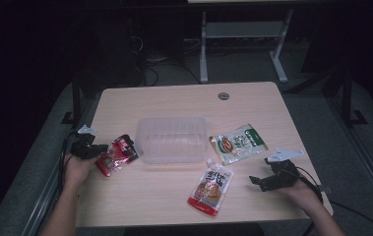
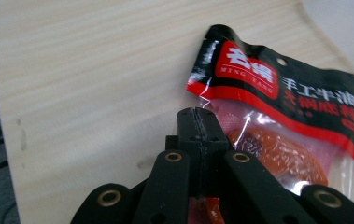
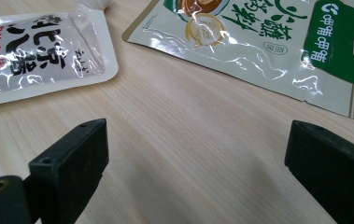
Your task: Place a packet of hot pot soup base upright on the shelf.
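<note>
A red and black snack packet [image 1: 117,155] [image 2: 286,116] lies tilted at the table's left side, just left of a clear plastic tub [image 1: 171,139]. My left gripper [image 1: 99,148] [image 2: 196,121] is shut, its jaws pressed together over the packet's near edge, and the film runs on under them. My right gripper [image 1: 258,181] [image 3: 198,158] hovers low over bare wood at the right front, jaws wide open with nothing between them. Beyond it lie a white spouted pouch [image 1: 212,186] [image 3: 39,56] and a green and white packet [image 1: 238,142] [image 3: 268,42].
The light wooden table [image 1: 174,98] has a round grommet [image 1: 223,95] at its far edge. Behind it stands a white desk frame [image 1: 243,39] on a dark floor. Cables trail from both grippers off the table's sides.
</note>
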